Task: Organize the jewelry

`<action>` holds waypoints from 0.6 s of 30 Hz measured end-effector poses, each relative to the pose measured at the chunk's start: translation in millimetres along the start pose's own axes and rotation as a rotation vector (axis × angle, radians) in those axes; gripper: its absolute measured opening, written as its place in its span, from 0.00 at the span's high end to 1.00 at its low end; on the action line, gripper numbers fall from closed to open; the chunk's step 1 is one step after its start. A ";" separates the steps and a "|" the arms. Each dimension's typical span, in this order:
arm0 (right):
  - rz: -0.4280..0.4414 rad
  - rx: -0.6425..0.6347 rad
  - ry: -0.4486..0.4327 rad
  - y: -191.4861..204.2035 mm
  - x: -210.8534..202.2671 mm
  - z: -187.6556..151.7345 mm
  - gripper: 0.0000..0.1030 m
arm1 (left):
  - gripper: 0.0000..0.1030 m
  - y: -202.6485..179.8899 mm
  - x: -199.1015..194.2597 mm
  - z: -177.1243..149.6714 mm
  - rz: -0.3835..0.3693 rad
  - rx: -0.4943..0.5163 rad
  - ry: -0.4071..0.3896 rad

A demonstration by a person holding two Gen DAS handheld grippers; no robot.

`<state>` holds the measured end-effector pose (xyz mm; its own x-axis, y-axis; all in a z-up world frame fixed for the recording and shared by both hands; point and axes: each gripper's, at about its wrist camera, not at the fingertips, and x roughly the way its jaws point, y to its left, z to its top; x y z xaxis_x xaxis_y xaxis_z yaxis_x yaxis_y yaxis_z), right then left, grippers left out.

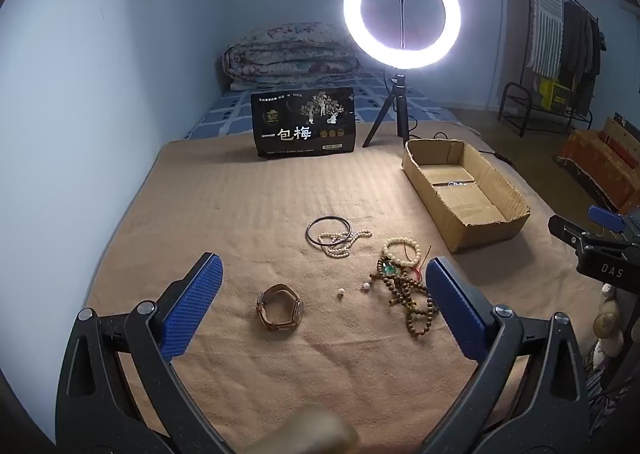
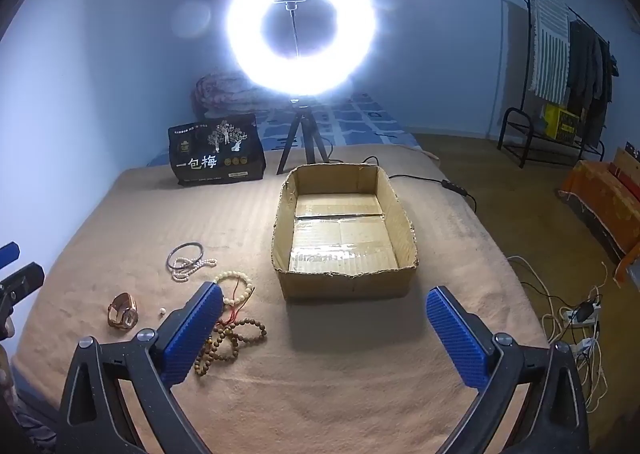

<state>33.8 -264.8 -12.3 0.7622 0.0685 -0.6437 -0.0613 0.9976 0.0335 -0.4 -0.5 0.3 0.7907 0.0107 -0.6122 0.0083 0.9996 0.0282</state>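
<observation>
We see both our left gripper [image 1: 324,286] and right gripper [image 2: 324,318] with blue ribbed pads on black frames. The blanket [image 1: 240,194] is tan with faint stripes. On it lie a brown-strapped watch [image 1: 280,307], a cream pearl necklace [image 1: 344,243], a dark bangle [image 1: 316,223], a pale bead bracelet [image 1: 401,250] and brown wooden beads [image 1: 412,302]. The cardboard box [image 2: 348,286] is plain brown; the snack bag [image 1: 304,122] is black with white lettering.

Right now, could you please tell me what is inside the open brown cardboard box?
The open brown cardboard box holds no jewelry: only its taped bottom flaps show. Its near wall hides a thin strip of floor.
</observation>
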 end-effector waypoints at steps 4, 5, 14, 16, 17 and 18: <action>-0.003 -0.020 -0.027 2.4 -5.8 -0.6 0.00 | 0.00 -2.4 -0.8 -0.3 -0.005 -0.007 0.003; -0.008 -0.034 -0.021 4.6 -2.8 -1.3 0.00 | 0.00 -3.8 -1.1 -0.4 -0.003 -0.007 0.003; -0.012 -0.051 -0.021 9.2 -4.6 -0.2 0.00 | 0.00 2.2 -6.8 6.6 -0.019 -0.021 -0.008; -0.009 -0.050 -0.021 9.0 -3.5 -0.8 0.00 | 0.00 1.7 -8.1 8.5 -0.015 -0.018 -0.012; -0.009 -0.050 -0.020 9.1 -3.5 -0.4 0.00 | 0.00 1.0 -7.1 9.1 -0.013 -0.016 -0.013; -0.009 -0.050 -0.020 9.0 -3.4 -0.5 0.00 | 0.00 0.6 -5.9 8.3 -0.013 -0.014 -0.013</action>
<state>30.3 -256.1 -10.1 0.7759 0.0602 -0.6280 -0.0860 0.9962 -0.0108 0.0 -0.2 10.4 0.7987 -0.0023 -0.6017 0.0102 0.9999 0.0097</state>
